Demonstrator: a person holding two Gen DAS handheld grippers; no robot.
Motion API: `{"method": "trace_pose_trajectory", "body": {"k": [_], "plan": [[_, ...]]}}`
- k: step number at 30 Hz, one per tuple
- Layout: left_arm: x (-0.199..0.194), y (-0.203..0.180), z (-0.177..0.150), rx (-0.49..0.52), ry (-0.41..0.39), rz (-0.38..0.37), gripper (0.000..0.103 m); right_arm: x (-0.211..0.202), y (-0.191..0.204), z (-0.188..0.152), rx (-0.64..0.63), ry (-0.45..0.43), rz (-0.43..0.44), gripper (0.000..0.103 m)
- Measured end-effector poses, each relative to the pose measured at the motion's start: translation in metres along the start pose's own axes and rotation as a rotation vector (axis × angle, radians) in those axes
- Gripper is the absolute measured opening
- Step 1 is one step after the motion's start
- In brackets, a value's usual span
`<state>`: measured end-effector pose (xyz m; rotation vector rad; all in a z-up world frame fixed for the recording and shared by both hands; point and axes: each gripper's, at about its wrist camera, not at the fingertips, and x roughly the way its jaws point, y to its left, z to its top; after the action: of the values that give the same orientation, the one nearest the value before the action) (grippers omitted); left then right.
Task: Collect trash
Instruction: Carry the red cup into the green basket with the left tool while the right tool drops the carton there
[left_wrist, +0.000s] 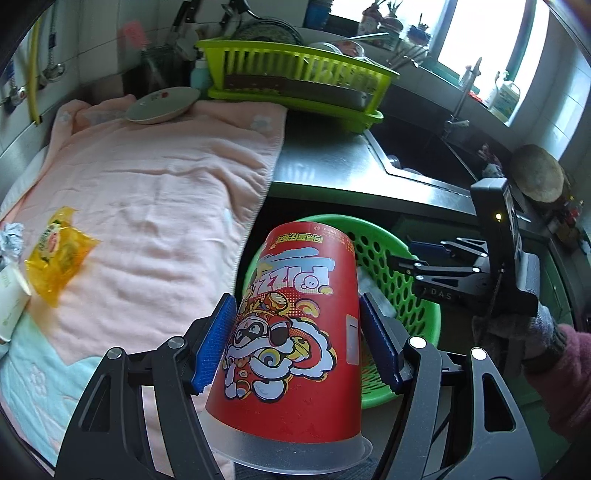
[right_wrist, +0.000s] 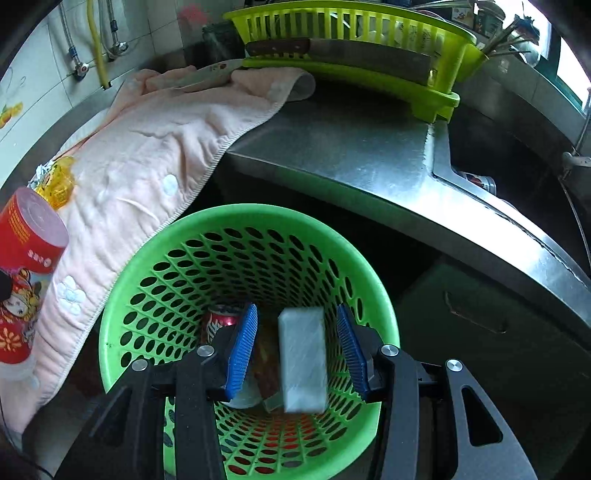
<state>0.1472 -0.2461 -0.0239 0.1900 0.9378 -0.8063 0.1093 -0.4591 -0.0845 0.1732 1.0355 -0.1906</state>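
My left gripper (left_wrist: 297, 341) is shut on a red printed paper cup (left_wrist: 295, 325), held upside down beside the counter edge, near the green mesh trash basket (left_wrist: 410, 295). The cup also shows in the right wrist view (right_wrist: 26, 266). My right gripper (right_wrist: 295, 349) is open over the basket (right_wrist: 147, 251); a white packet (right_wrist: 301, 365), blurred, is between the jaws without touching them, inside the basket. A red can (right_wrist: 219, 321) lies in the basket. A yellow wrapper (left_wrist: 57, 251) and crumpled foil (left_wrist: 11, 238) lie on the pink towel (left_wrist: 147, 192).
A lime dish rack (left_wrist: 295, 81) with a cleaver stands at the back of the steel counter (left_wrist: 325, 162). A plate (left_wrist: 162, 105) sits on the towel's far end. The sink (left_wrist: 417, 147) is to the right. A white tube (left_wrist: 11, 299) lies at the towel's left edge.
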Motion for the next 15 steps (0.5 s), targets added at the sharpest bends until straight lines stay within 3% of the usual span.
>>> {"method": "trace_pose_trajectory", "body": {"k": [6,10,15], "plan": [[0.02,-0.013,-0.002,-0.006,0.03,-0.023,0.067,-0.011,-0.007,-0.004,0.016,-0.024,0.019,0.048],[0.034,-0.018,-0.002,-0.02,0.052,-0.036,0.067,-0.022,-0.011,-0.008,0.026,-0.052,0.035,0.061],[0.052,-0.025,-0.002,-0.041,0.086,-0.048,0.068,-0.035,-0.015,-0.013,0.033,-0.078,0.056,0.07]]}}
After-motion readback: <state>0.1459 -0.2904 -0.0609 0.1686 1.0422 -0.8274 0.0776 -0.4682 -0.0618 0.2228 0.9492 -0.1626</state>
